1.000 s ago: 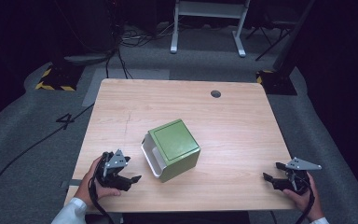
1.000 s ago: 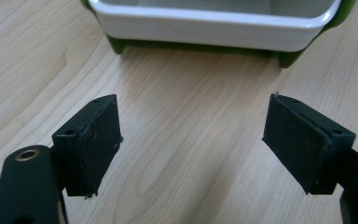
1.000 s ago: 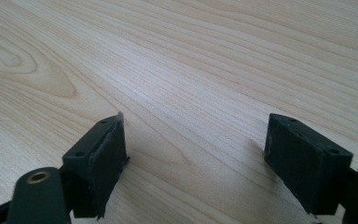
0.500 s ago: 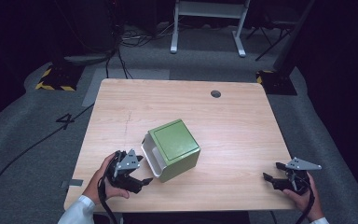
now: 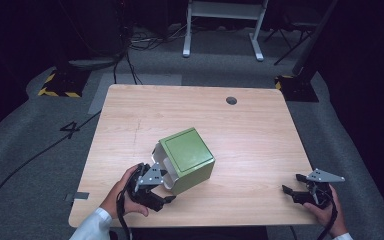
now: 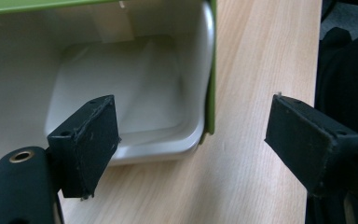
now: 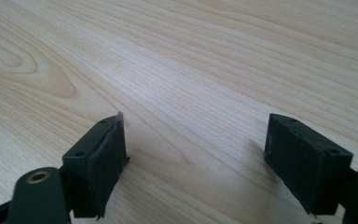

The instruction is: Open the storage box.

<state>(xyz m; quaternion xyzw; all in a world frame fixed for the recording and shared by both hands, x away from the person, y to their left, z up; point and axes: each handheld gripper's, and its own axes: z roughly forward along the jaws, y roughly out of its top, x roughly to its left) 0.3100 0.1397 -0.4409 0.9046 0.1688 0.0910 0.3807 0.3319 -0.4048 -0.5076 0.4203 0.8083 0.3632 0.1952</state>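
L gripper (image 6: 193, 140): jaws wide apart, holding nothing, straddling the near corner of the green box (image 5: 187, 155), which lies on its side mid-table w/ white open mouth (image 6: 121, 98) facing it. Likely step: grip the box wall. Advice: one jaw inside, other outside the green wall, seat deep past rim before closing. R gripper (image 7: 196, 158): wide open, empty, resting near right table (image 5: 260, 135) edge.
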